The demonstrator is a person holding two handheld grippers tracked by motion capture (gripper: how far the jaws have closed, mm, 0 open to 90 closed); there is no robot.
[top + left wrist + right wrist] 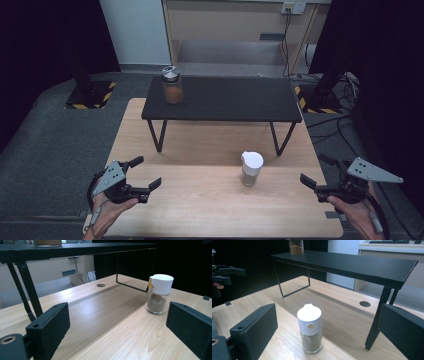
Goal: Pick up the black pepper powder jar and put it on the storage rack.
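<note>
We judge the step in hand to be the approach to the white-capped spice shaker (251,168). Neither gripper touches it.

**Gripper state.** We hold the left gripper (142,175) near the table's (200,210) near left corner, jaws spread wide and empty. We hold the right gripper (314,171) at the table's right edge, jaws likewise spread wide and empty. In the right gripper view the shaker (309,328) stands between the two jaws but ahead of them, not yet inside the gap. In the left gripper view it (159,293) sits off toward the right jaw, farther away.

**Location.** The shaker stands upright on the wooden table, right of centre, in front of the black shelf riser (222,98) and nearer its right leg. It stands nearer the right gripper than the left.

**Appearance.** The shaker has a clear glass body partly filled with a grey-brown powder. A tall white plastic cap with a small pour spout and a round mark on its side covers the top.

**Next move.** We judge that the right gripper should advance level until the jaws straddle the glass body below the cap, then close. The body is smooth and narrow, so a centred grip seems advisable to avoid tipping.

A second jar (172,85), metal-lidded and holding orange powder, stands at the riser's left end.
</note>
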